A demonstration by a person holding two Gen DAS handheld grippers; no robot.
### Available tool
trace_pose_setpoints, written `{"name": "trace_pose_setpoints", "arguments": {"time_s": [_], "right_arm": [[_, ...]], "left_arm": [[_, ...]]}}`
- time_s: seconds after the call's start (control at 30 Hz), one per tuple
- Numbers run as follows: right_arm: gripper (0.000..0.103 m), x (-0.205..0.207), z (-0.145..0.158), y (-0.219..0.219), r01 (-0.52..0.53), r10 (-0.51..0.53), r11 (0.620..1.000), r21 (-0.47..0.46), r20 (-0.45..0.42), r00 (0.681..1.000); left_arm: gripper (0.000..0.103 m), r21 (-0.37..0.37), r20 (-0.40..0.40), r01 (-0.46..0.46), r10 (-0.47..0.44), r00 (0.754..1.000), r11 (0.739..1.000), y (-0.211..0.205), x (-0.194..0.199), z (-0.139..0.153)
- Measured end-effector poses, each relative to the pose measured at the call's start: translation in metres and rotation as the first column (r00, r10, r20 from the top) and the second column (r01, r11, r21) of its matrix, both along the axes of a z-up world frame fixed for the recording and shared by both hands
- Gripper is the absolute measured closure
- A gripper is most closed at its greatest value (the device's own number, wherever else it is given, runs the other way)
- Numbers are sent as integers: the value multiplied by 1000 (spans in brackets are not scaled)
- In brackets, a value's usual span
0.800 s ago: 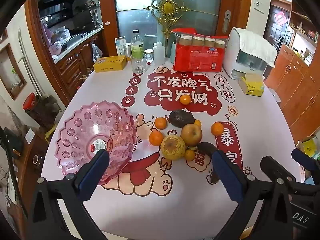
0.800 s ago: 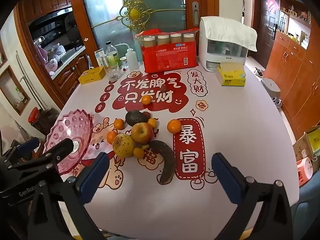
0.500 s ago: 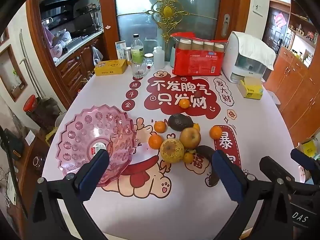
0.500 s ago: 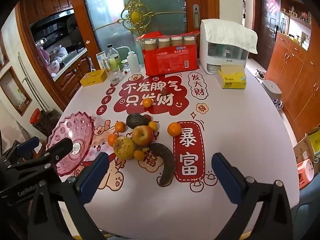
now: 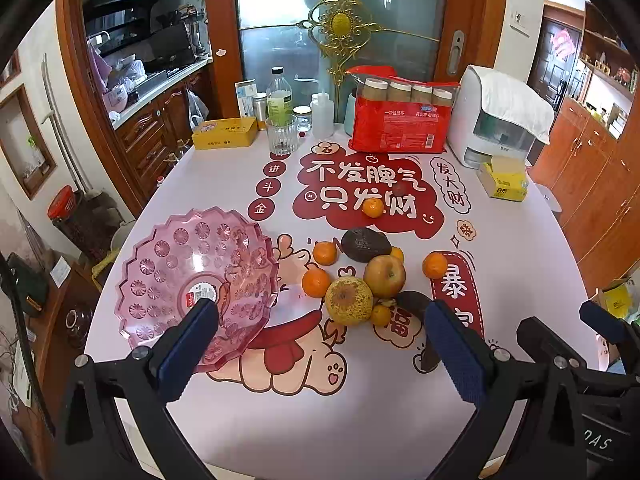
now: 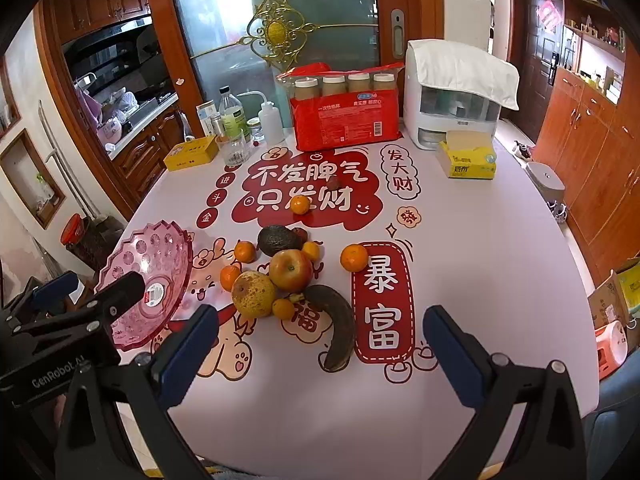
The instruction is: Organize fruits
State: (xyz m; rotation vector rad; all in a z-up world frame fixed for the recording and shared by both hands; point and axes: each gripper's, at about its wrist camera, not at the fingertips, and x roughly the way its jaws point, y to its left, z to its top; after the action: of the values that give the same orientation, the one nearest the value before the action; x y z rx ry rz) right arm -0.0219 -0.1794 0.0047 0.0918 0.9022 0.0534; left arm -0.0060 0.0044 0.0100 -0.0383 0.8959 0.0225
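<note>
- White desk [image 6: 500,280], printed with red panels of Chinese characters and cartoon figures, is seen from its near edge in a kitchen-side room with wooden cabinets.
- Nearest, the left tongs [image 5: 320,344] are held above the near edge with the jaws spread wide and nothing between them; the right tongs [image 6: 320,344] are held the same way, wide and empty, to the right of the left ones.
- On the near left of the desk, a pink scalloped plastic bowl [image 5: 160,276] is seen, empty, with a label at its centre.
- Just right of the bowl, the fruits are clustered mid-desk: a blotched yellow pear [image 6: 254,294] touching a red-yellow apple [image 6: 291,269], with a small orange [image 6: 283,308] at the near side.
- A blackened banana [image 6: 340,326] is laid curving toward the near edge, right of the pear.
- Behind the apple, a dark avocado [image 6: 278,240] is set, flanked by further small oranges [image 6: 244,251].
- One orange [image 6: 354,257] lies apart to the right of the apple, and another [image 6: 300,204] lies farther back on the red lettering.
- At the far edge are lined up a yellow tin [image 6: 190,153], a glass [image 6: 233,150], bottles [image 6: 233,114], a red pack of paper cups [image 6: 346,120], a white dispenser draped with a cloth [image 6: 452,92] and a yellow tissue pack [image 6: 466,158].
- Beyond, a frosted glass door with a gold ornament [image 6: 276,32] is seen.
</note>
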Motion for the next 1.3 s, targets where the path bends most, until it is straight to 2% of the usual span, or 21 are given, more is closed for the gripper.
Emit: {"name": "trace_pose_setpoints", "arguments": {"time_s": [0.33, 0.93, 1.3], "right_arm": [[0, -5, 8, 6, -17, 17, 1000, 9, 37, 999], [1, -10, 6, 9, 11, -12, 1000, 1, 11, 1000], [1, -13, 10, 17, 33, -33, 999, -6, 25, 999]], "left_arm": [[1, 4, 2, -3, 3, 1000, 1000, 0, 2, 1], [1, 5, 1, 15, -15, 1000, 1000, 9, -6, 2], [1, -11, 4, 45, -45, 999, 999, 16, -3, 5]]}}
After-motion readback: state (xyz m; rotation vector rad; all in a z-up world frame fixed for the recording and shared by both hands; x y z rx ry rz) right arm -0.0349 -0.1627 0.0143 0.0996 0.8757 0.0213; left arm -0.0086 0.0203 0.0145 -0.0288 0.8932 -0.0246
